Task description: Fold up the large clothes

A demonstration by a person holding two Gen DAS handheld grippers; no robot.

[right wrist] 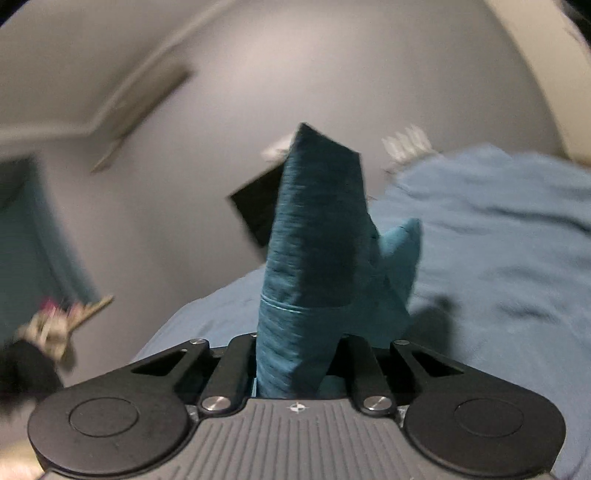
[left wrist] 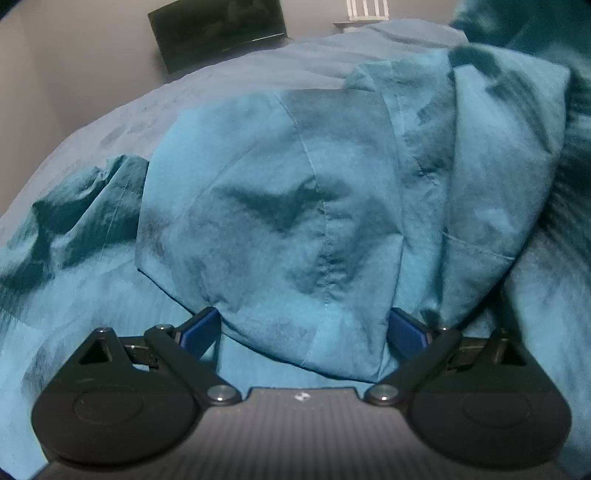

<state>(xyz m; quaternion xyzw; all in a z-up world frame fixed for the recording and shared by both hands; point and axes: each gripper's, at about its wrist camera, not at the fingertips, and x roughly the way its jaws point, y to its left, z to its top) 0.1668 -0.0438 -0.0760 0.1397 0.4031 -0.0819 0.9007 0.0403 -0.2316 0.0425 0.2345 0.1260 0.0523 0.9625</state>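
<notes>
Right wrist view: the right gripper (right wrist: 295,354) clamps a bunched teal cotton garment (right wrist: 314,258), which could slip, while the left gripper (left wrist: 303,328) stands open.

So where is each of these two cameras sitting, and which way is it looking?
Left wrist view: sits on the left gripper, looking down along its blue fingers at the teal garment bunched between the wide-apart jaws.
Right wrist view: sits on the right gripper, looking nearly level at the wall, jaws closed on a teal fold.
Shared: the garment, the light blue bedcover and a dark screen. No hand shows in either.
</notes>
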